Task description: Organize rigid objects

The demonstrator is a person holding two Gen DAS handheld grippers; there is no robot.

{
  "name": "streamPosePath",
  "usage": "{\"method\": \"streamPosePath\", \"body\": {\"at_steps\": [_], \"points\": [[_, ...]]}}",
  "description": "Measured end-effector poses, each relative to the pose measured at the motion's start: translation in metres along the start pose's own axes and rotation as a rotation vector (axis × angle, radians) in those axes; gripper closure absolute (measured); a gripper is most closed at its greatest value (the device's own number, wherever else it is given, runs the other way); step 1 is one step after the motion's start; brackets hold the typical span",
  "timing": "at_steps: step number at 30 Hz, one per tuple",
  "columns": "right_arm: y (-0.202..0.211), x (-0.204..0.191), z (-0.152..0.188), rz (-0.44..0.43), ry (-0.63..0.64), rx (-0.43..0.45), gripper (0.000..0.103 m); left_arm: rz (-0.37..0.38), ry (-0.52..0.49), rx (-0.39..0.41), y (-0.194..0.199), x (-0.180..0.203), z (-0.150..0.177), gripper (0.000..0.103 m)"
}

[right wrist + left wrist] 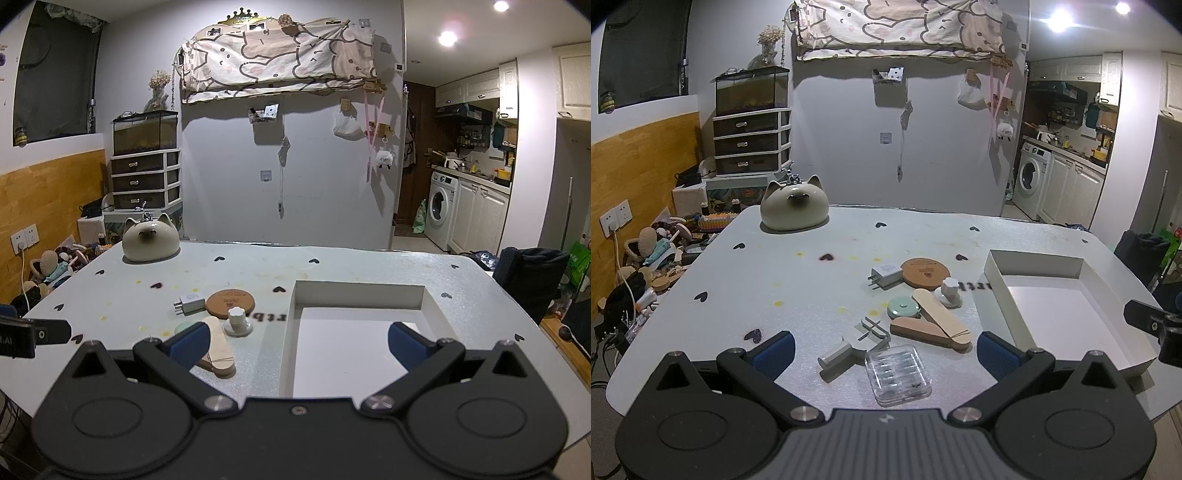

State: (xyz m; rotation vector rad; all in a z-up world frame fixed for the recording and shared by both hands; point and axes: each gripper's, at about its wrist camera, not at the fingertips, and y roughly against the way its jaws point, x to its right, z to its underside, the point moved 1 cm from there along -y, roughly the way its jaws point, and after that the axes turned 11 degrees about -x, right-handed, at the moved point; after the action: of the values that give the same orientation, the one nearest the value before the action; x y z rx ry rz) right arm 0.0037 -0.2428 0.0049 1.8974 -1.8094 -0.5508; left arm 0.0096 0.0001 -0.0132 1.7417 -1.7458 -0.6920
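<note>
Rigid objects are piled in a loose cluster on the white table (pixel 738 280), pretty much dead ahead of the left gripper (pixel 884 345), which hangs above the table with its blue pads spread wide and nothing between them. Closest to that claw, right between the fingers, is a clear plastic case (pixel 897 374). Just left of the case lies a small grey cylinder thing (pixel 836 354), with a grey metal bracket (pixel 873 330) a bit further out. Beyond those sit two wooden sticks (pixel 940 321) crossed over each other, touching a mint green round disc (pixel 904 308). Further still: a white knob (pixel 949 293), a cork coaster (pixel 925 272) and a white charger plug (pixel 884 276) just beside the coaster.

The white tray (pixel 997 291) sits off to the right of the left claw, empty-looking as far as the view goes.

The right gripper (pixel 295 345) is also spread wide, holding nothing, and it hovers over the near left part of the white tray (pixel 288 350), whose left wall runs between its fingers. From its view the wooden sticks (pixel 219 347) peek out right behind its left finger (pixel 188 345), with the knob (pixel 237 321), coaster (pixel 231 302) and plug (pixel 190 303) further ahead to the left.

A ceramic cat figure (pixel 794 206) sits at the far left of the table, well apart from everything.
</note>
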Motion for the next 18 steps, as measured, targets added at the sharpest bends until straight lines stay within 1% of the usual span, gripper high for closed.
{"method": "streamPosePath", "body": {"at_steps": [6, 18], "points": [[0.0014, 0.0064, 0.0007, 0.005, -0.005, -0.001, 0.0, 0.001, -0.002, 0.0, -0.0006, 0.0045, -0.0013, 0.0], [0.0003, 0.0051, 0.0014, 0.003, -0.005, 0.0, 0.0, 0.001, -0.002, -0.001, -0.0006, 0.0044, -0.0015, 0.0]]}}
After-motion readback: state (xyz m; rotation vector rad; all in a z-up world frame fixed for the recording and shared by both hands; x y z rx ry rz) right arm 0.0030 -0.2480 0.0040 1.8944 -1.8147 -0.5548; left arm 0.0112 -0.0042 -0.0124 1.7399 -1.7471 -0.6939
